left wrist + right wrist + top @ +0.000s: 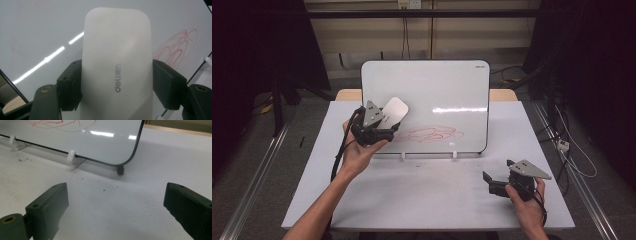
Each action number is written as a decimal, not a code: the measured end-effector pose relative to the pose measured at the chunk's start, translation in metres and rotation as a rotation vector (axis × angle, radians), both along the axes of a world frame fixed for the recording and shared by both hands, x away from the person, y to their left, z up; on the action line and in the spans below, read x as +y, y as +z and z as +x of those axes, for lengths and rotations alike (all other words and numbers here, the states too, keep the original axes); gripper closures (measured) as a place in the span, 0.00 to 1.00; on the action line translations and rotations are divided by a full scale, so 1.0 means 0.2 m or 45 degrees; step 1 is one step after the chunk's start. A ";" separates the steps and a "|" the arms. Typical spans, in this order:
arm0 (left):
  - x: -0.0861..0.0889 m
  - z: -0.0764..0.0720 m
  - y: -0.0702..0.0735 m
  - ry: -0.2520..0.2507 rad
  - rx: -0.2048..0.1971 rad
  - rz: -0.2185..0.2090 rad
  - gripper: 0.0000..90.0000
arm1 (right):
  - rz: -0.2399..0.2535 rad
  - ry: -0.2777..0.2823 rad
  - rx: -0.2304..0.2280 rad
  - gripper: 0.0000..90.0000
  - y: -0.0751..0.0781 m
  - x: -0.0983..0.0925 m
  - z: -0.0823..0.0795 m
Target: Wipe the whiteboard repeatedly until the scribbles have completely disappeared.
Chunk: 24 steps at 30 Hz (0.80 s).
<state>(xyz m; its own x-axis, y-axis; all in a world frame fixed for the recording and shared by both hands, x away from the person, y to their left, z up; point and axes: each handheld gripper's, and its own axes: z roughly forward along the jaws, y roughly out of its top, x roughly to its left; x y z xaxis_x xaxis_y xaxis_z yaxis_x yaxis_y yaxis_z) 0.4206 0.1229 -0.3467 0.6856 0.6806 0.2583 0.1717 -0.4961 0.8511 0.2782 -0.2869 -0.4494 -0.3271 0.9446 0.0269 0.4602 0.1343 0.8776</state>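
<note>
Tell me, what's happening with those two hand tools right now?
Left tool shut on white eraser, at whiteboard. Right tool open, empty. Red scribble unwiped. Nothing in the way.

White eraser (117, 65) reads "deli"; whiteboard (427, 85) corner logo too small to read.

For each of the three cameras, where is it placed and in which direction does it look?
High view: above the person's side, looking forward and down on the table; both forearms and both grippers show.
Left gripper view: rides the left gripper, looking along its jaws at the eraser.
Right gripper view: rides the right gripper, facing the table.
All share the whiteboard and its red scribble.
</note>
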 end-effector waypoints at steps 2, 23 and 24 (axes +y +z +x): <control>0.00 0.00 -0.04 0.005 0.001 0.023 0.34 | 0.002 -0.006 -0.004 0.06 0.00 -0.01 0.00; -0.06 0.01 -0.20 0.043 -0.007 0.172 0.34 | 0.000 0.012 -0.015 0.06 0.00 -0.01 -0.01; -0.06 0.01 -0.21 0.048 -0.013 0.183 0.34 | 0.000 0.013 -0.013 0.06 0.00 -0.01 -0.01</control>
<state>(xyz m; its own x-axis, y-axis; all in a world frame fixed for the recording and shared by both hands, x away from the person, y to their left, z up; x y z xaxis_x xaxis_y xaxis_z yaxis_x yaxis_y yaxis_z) 0.4222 0.1111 -0.3879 0.6574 0.6612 0.3615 0.1841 -0.6062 0.7737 0.2755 -0.2897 -0.4489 -0.3368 0.9413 0.0240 0.4501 0.1386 0.8822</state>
